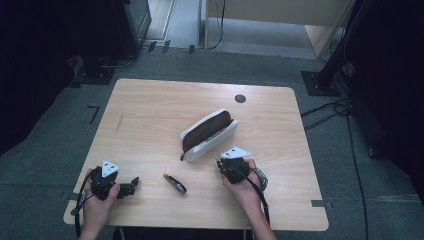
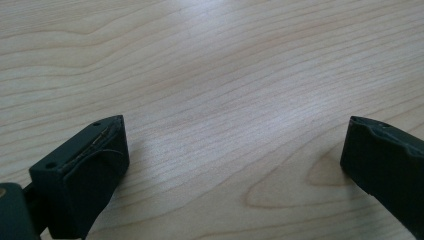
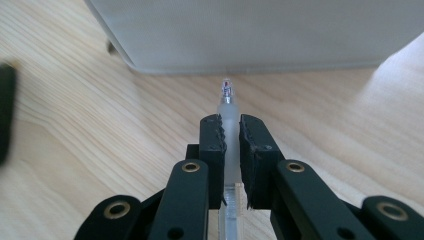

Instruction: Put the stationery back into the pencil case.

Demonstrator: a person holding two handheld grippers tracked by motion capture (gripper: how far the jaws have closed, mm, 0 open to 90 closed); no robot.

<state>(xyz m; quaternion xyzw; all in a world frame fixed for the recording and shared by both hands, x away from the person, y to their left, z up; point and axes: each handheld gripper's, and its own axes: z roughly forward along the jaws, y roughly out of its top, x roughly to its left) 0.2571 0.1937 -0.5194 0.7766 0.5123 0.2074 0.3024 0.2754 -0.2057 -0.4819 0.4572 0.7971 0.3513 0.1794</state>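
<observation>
Right tool (image 3: 229, 131) clamped on frosted pen (image 3: 228, 107), tip near white pouch (image 3: 250, 35); left tool (image 2: 235, 150) spread open over table (image 2: 210, 60).

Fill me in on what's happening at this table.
A person sits at a wooden table with a gripper in each hand. The right gripper is shut on a frosted pen, its tip pointing at the white pencil case, which lies unzipped in the middle of the table. The left gripper is open over bare wood near the front left corner. A small dark object, possibly a pen cap, lies between the two hands.
</observation>
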